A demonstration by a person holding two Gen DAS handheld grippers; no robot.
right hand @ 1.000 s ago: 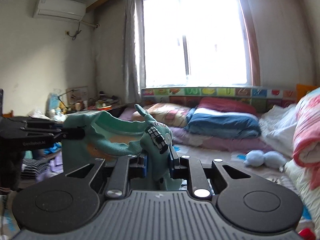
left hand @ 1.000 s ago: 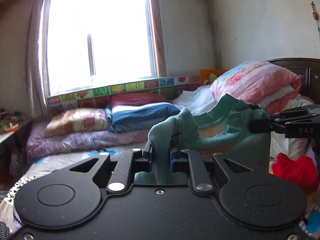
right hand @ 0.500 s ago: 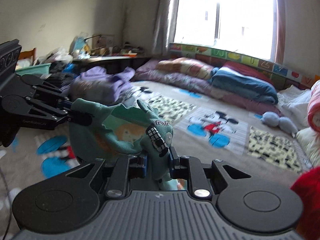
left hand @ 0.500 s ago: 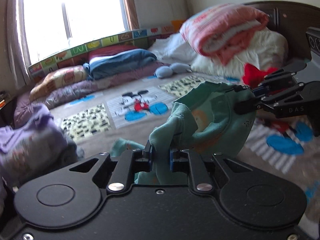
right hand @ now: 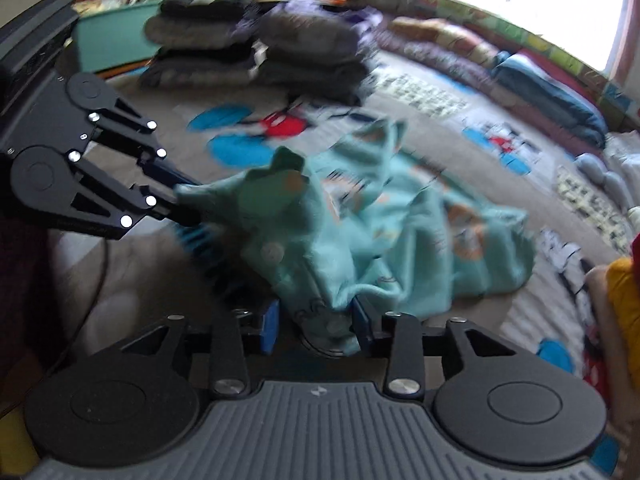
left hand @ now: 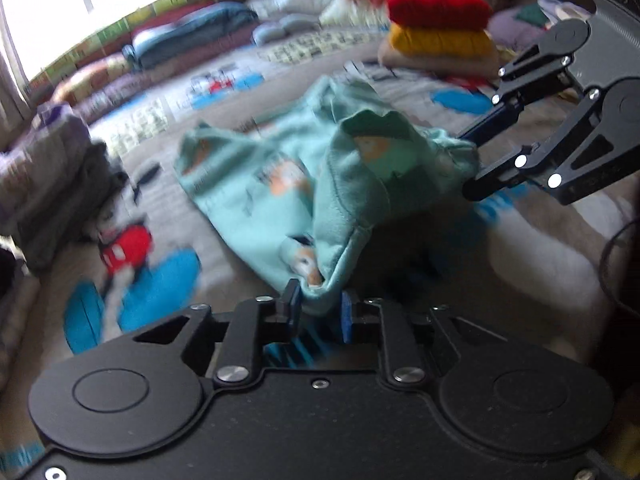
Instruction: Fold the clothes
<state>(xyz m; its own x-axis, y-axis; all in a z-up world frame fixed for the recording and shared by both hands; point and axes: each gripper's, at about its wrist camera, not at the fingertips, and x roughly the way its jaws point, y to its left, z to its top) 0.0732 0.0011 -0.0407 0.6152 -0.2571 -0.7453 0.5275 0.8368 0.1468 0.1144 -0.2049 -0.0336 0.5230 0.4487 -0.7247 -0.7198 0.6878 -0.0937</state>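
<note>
motion blur smears both views. in the left wrist view the teal garment (left hand: 280,184) has soft edges, and its printed figures cannot be read; the cartoon bed sheet (left hand: 136,256) under it is streaked. the folded pile (left hand: 440,28) of red and yellow knits is fuzzy, and the pink bedding above it runs off the top edge. the right gripper (left hand: 470,168) has its fingertips buried in cloth. in the right wrist view the left gripper (right hand: 188,204) likewise ends inside the fabric, the dark stacked clothes (right hand: 256,48) are smeared, and the clutter behind them is too blurred to name.
</note>
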